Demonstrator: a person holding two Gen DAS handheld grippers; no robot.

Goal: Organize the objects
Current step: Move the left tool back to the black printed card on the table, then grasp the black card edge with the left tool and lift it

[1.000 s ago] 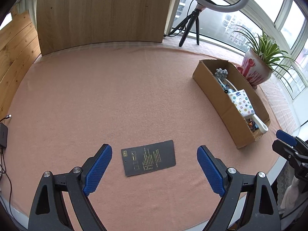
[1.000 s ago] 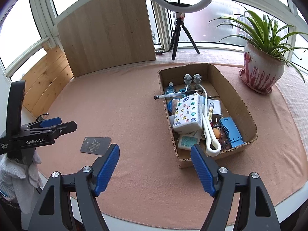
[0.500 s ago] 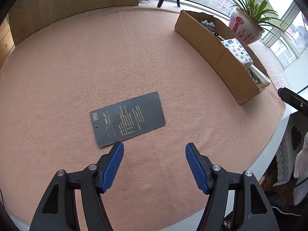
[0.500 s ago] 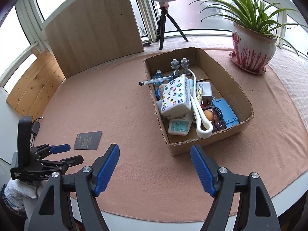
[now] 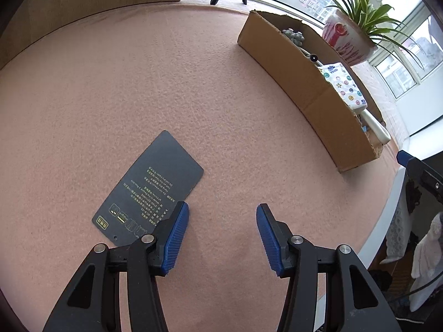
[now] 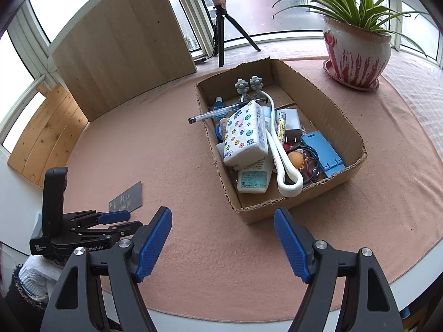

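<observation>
The left gripper (image 5: pixel 223 235) hangs low over the pink-covered bench (image 5: pixel 138 83), its jaws wide and holding nothing. The dark printed card (image 5: pixel 149 191) lies flat on the bench just ahead and left of those jaws, and the tip of the left jaw overlaps its near edge; whether it touches the card cannot be told. Further right, the cardboard box (image 6: pixel 343 121) sits ahead of the right gripper (image 6: pixel 223 240), whose jaws are also wide and hold nothing. In the box lie a pen (image 6: pixel 221 112), a patterned tissue pack (image 6: pixel 245 135), a white looped massager (image 6: pixel 285 166) and a blue stand (image 6: pixel 322 152). Beyond the box's right end stands a potted plant (image 6: pixel 357 52).
</observation>
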